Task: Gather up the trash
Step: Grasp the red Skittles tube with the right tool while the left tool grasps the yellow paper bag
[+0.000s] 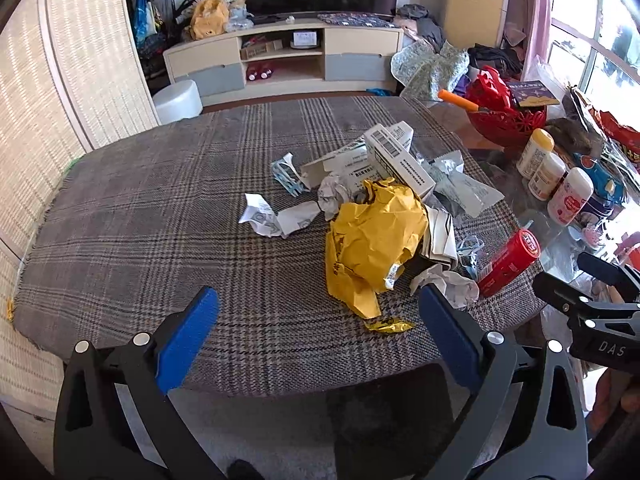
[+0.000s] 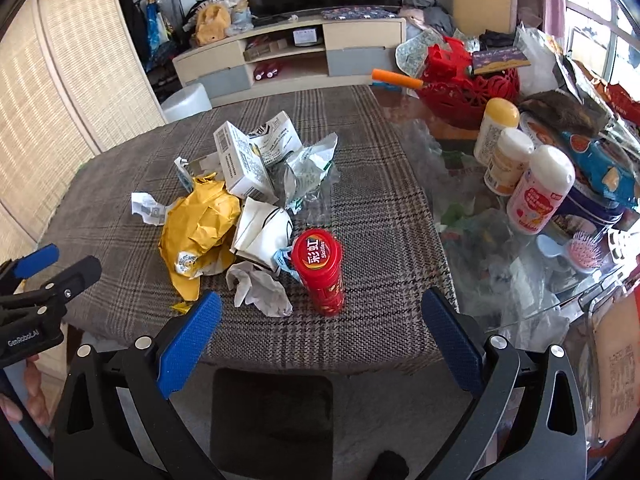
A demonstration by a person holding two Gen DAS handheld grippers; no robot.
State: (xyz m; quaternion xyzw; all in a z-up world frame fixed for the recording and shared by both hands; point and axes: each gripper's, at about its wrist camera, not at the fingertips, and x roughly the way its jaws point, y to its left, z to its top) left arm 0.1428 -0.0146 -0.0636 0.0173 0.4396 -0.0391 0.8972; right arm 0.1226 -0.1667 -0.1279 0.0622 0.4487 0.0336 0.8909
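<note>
The left hand-held gripper [image 1: 318, 334] is released, its blue pads wide apart and nothing between them. It hovers at the lower middle of the left wrist view, over the near edge of the tabletop [image 1: 140, 220]. The right hand-held gripper [image 2: 320, 334] is released too, its jaws spread and empty, low in the right wrist view.

The trash lies in one heap on the plaid cloth, at the middle right of the left wrist view. Nearest to the left gripper is a crumpled yellow bag [image 1: 372, 240], with a small gold foil scrap [image 1: 390, 325] just before it. A white paper ball [image 1: 452, 284] touches the bag's right side. Behind the bag lie a white box [image 1: 400, 160] with barcodes, torn receipts [image 1: 276, 218] and clear wrappers [image 1: 464, 188].

In the right wrist view a red can [image 2: 322, 274] stands upright just right of the paper ball. Three white bottles [image 2: 516, 168] stand at the right, on the glass part of the tabletop.
</note>
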